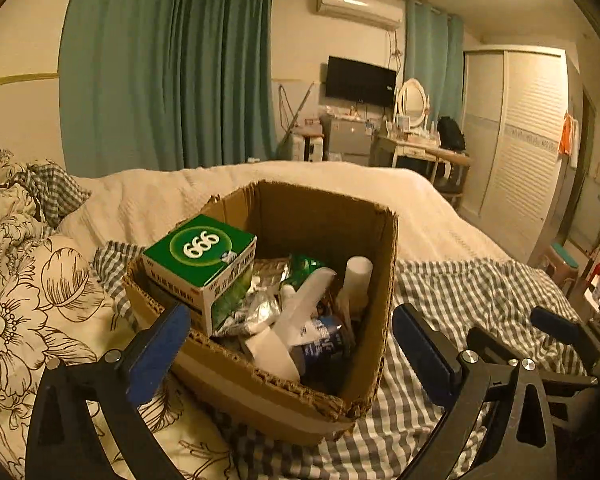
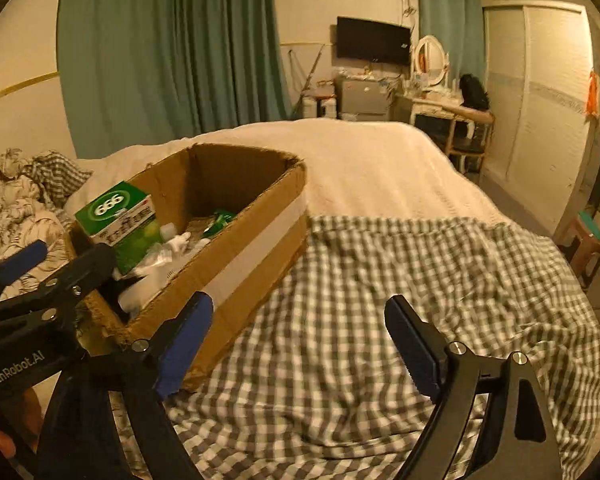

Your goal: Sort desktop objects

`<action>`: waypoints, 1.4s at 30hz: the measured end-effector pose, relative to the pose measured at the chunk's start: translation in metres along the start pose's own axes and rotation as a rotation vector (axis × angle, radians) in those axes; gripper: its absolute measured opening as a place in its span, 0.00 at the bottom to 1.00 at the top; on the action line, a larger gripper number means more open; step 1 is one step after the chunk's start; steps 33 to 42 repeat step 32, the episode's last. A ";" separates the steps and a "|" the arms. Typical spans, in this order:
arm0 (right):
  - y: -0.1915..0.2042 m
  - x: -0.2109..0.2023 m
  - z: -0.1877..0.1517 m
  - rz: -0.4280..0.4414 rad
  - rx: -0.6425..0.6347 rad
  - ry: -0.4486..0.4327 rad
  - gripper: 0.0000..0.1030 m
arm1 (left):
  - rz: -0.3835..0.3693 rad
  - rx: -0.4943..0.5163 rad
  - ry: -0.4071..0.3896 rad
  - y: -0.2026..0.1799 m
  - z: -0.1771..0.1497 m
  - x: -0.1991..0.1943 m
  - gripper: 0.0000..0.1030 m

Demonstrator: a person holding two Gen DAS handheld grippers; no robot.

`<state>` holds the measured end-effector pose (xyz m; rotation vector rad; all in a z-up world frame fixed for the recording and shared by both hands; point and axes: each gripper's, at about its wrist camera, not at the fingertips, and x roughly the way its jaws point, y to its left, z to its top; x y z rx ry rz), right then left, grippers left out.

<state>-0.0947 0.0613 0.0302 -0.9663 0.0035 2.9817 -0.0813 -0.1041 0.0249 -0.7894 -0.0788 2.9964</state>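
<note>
Both tools: the left tool [image 1: 292, 344] and the right tool [image 2: 296, 344] stood with their blue pads spread wide and nothing between them.
Left tool placement: it hovered over the near edge of the cardboard box [image 1: 364, 384], its pads straddling the opening, which I judged to be a ready stance for reaching in or for having just let something go.
Right tool placement: it hung over the checked blanket [image 2: 380, 300], to the right of the box and apart from it, seemingly kept out of the way.
Box contents: a green carton marked 999 [image 1: 200, 250] leaned on the left rim, tilted, probably because the pile beneath left it no flat spot.
Other contents: a white comb [image 1: 308, 300], a white cylinder [image 1: 358, 280], silver foil packs [image 1: 256, 308] and a blue-labelled item [image 1: 320, 340] lay jumbled in the box.
Task things: all those visible sat inside the box on the bed [image 2: 360, 160]; none lay loose on the blanket.
Left view only: the box interior in full.
Right view only: the box's pale taped right wall [image 2: 260, 248] and the bare blanket beside it.
Far: teal curtains [image 1: 172, 72].
</note>
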 end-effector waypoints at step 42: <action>-0.010 -0.006 0.000 -0.122 0.046 -0.034 0.94 | 0.101 0.049 0.036 -0.001 -0.002 0.012 1.00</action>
